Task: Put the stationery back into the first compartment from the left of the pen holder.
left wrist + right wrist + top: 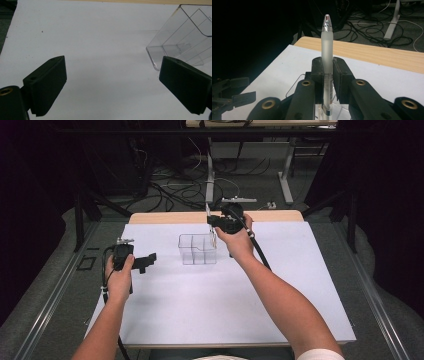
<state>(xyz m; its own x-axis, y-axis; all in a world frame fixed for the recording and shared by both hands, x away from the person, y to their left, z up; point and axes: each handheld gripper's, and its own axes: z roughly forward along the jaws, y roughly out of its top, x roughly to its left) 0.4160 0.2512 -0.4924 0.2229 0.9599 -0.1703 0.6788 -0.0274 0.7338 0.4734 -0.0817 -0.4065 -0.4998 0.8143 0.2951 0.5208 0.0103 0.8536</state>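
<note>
A clear plastic container (197,249) with inner dividers stands on the white sheet (200,305) near the middle of the table. My right gripper (216,223) hovers over its back right corner, shut on a frosted white pen (327,40) that stands upright between the jaws with its clear tip up. In the right gripper view the container's rim (294,86) lies just below the jaws. My left gripper (145,261) rests left of the container, jaws wide open with nothing between them. In the left gripper view (112,67) the container (182,37) sits ahead on the right.
The table's wooden back edge (190,216) shows beyond the sheet. Behind it, cables (175,190) and metal table legs (286,175) lie on the floor. Dark curtains close both sides. A cable (257,247) trails from the right gripper along the forearm.
</note>
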